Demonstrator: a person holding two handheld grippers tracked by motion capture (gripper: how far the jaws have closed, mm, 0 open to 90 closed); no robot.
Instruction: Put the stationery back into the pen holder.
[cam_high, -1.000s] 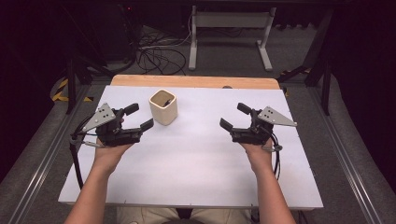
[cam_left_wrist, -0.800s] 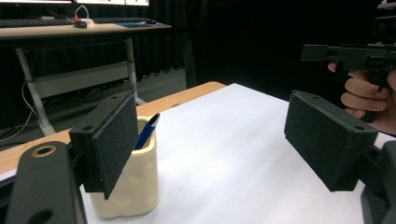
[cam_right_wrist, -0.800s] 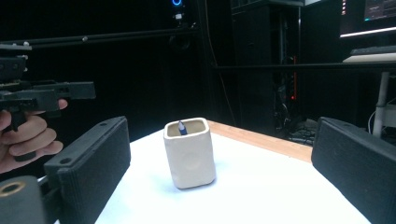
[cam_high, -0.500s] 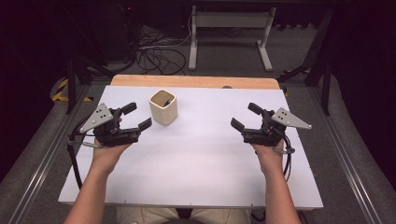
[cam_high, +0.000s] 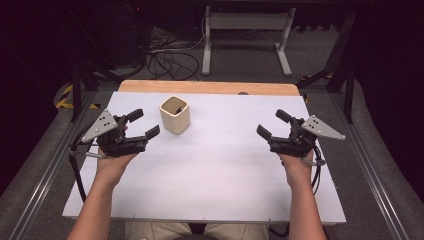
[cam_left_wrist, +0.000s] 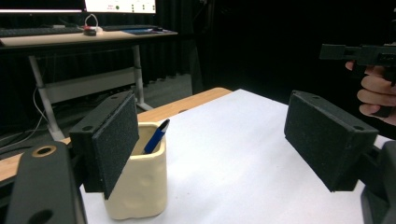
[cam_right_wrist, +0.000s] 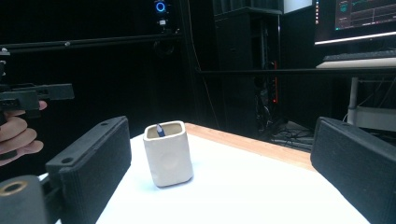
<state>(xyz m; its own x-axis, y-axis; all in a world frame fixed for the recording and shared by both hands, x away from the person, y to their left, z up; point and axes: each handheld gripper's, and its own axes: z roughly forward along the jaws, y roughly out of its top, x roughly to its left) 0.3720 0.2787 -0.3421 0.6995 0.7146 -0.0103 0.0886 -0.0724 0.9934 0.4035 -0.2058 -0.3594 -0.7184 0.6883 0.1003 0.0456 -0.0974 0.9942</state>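
One cup (cam_high: 175, 114), one pen (cam_left_wrist: 156, 136), two grippers

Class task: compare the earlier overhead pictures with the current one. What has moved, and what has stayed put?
The right gripper drifted outward toward the table's right edge, jaws open and empty. The left gripper barely shifted, open beside the cream cup. The cup and the blue pen inside it stayed put.
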